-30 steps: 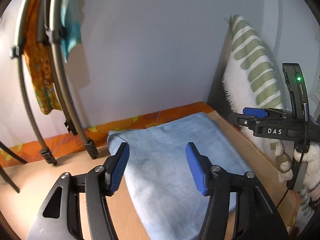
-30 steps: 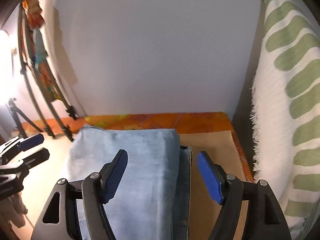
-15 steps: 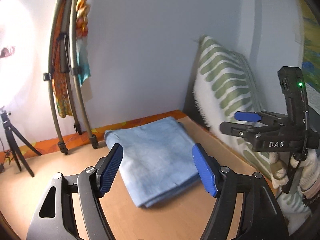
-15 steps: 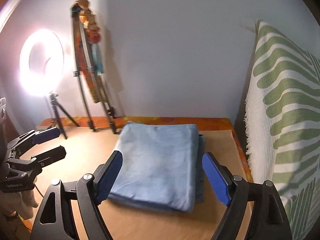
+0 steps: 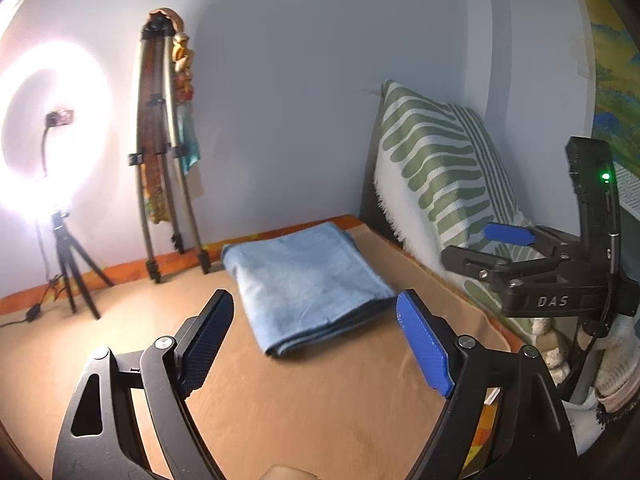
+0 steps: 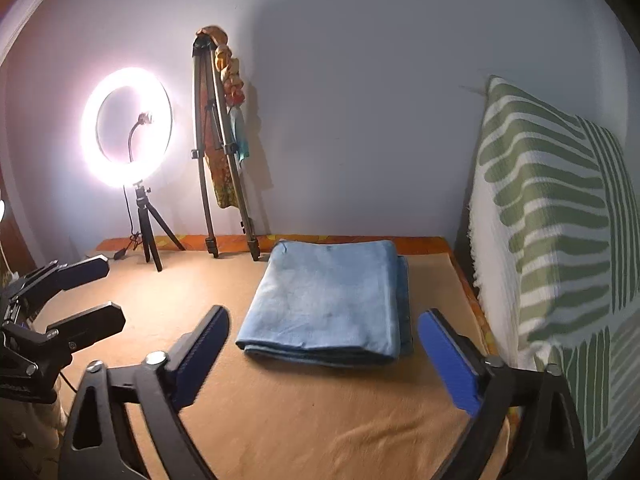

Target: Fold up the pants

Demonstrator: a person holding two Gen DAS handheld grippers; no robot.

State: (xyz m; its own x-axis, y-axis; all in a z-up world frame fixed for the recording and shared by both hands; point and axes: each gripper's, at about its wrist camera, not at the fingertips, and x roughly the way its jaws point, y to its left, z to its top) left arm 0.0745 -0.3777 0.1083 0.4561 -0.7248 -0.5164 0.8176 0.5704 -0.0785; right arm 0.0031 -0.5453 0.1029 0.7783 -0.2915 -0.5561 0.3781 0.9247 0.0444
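The pants (image 6: 328,300) lie as a compact light-blue rectangle in the middle of the right wrist frame, flat on the tan surface (image 6: 320,420), with their far edge near the orange strip along the wall. Stacked layers show at the near edge, and a lower layer peeks out along the right side. In the left wrist frame the pants (image 5: 304,280) sit at centre, beyond the fingers.

The left gripper (image 5: 320,344) is spread wide and holds nothing; the right gripper (image 6: 324,356) is likewise wide and empty, clear of the cloth. The folding looks finished, or nearly so. If anything is left, it is tidying: the offset layer on the right could be nudged flush. To do that well, approach low, pinch only the stray edge, and slide it under the top fold without dragging the stack, since soft denim-like cloth shifts easily.

A ring light (image 6: 128,128) and a tripod (image 6: 224,152) stand at upper left; a striped pillow (image 6: 560,240) leans at right.
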